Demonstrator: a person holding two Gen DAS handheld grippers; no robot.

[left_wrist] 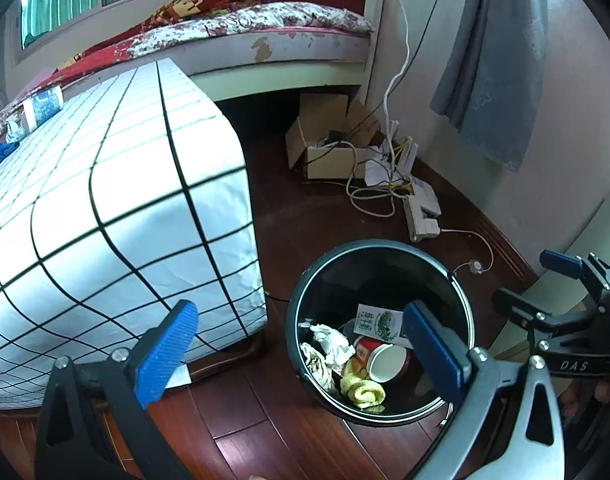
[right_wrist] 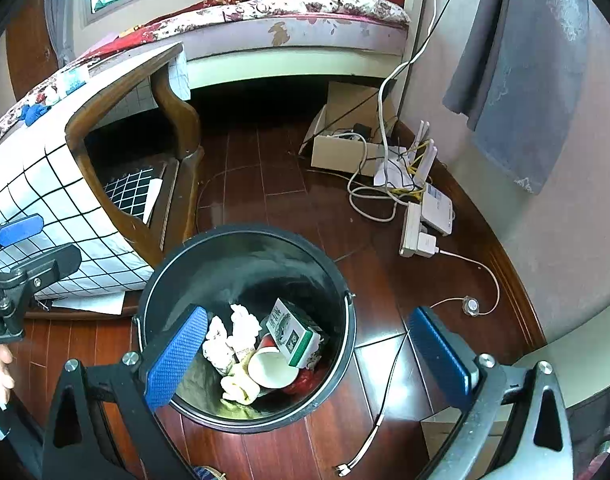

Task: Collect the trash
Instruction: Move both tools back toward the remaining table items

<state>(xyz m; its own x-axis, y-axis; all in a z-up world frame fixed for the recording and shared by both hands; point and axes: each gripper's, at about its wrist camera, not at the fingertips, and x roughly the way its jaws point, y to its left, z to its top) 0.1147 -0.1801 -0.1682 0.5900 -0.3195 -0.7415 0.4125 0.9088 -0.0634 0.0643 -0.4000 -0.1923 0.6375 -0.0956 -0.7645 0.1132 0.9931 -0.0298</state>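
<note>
- Left wrist view: left gripper (left_wrist: 301,350) spread wide, nothing between its blue pads. Black bin (left_wrist: 305,300) stands on the wood floor (left_wrist: 273,432) beside the grid-cloth table (left_wrist: 117,200). Inside: paper cup (left_wrist: 383,360), crumpled tissue (left_wrist: 331,344), yellow cloth (left_wrist: 363,390), green-white carton (left_wrist: 379,322).
- Right wrist view: right gripper (right_wrist: 309,354) spread wide, empty, above the bin (right_wrist: 241,252). Carton (right_wrist: 293,332) leans over the cup (right_wrist: 271,368); power strip (right_wrist: 411,230) well apart.

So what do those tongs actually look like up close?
Each pair of tongs, left and right, has two flat blue fingers with a dotted grip texture, bolted with silver screws onto black and grey triangular brackets. White lettering "DAS" marks one body.
</note>
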